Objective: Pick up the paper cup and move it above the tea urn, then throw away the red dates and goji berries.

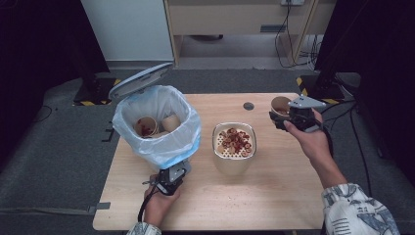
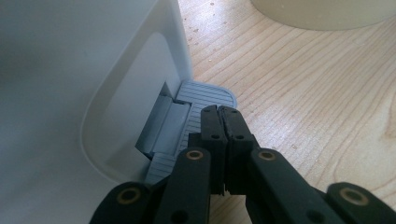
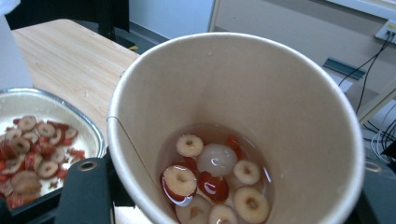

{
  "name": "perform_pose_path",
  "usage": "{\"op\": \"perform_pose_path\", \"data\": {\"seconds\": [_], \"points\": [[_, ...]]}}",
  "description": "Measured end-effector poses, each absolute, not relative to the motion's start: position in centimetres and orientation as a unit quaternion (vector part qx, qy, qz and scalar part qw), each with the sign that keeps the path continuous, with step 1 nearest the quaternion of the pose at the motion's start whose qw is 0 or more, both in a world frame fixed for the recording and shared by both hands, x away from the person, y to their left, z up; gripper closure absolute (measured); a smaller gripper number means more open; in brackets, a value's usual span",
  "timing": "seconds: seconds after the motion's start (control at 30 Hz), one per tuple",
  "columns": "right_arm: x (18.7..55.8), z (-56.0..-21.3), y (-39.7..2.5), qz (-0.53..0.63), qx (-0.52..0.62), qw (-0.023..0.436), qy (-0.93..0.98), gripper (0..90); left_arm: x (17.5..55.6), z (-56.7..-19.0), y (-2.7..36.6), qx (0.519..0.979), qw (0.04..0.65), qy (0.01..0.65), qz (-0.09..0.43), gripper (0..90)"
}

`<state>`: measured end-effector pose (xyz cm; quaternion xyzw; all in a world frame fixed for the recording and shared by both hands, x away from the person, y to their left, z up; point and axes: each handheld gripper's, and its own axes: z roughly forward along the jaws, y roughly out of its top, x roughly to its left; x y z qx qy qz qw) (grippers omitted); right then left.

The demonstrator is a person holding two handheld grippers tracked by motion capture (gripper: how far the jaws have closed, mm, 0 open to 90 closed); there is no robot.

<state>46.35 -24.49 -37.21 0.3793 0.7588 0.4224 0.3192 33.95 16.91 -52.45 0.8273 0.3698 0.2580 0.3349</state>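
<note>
Pressing the bin's grey foot pedal [image 2: 205, 100] with its jaws fully closed and empty, the left gripper [image 1: 169, 180] props the lid [image 1: 139, 81] up. The right gripper [image 1: 288, 116], at 2 o'clock on the desk [image 1: 274, 191], clamps a paper cup [image 3: 243, 116] holding liquid and fruit slices. Judging by two cups already in the pedal bin [image 1: 156, 125] and fruit in the strainer bowl [image 1: 234, 142], this cup awaits straining and binning.

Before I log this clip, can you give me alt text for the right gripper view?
A tan paper cup, held by the right gripper, contains sliced red dates and a white round fruit in liquid. Lower left, a metal-rimmed strainer bowl holds more red date slices on a light wooden table.
</note>
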Motion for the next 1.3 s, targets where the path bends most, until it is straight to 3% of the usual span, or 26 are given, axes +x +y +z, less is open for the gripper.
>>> {"op": "perform_pose_path", "data": {"seconds": [0.5, 1.3], "points": [[47.1, -34.7, -21.5, 0.446, 0.32, 0.303, 0.779, 32.2, 33.9, -52.5, 16.8, 0.828, 0.333, 0.368, 0.263, 88.0], [47.4, -34.3, -20.5, 0.442, 0.303, 0.3, 0.79, 31.8, 33.9, -52.5, 16.8, 0.828, 0.332, 0.369, 0.261, 88.1]]}}
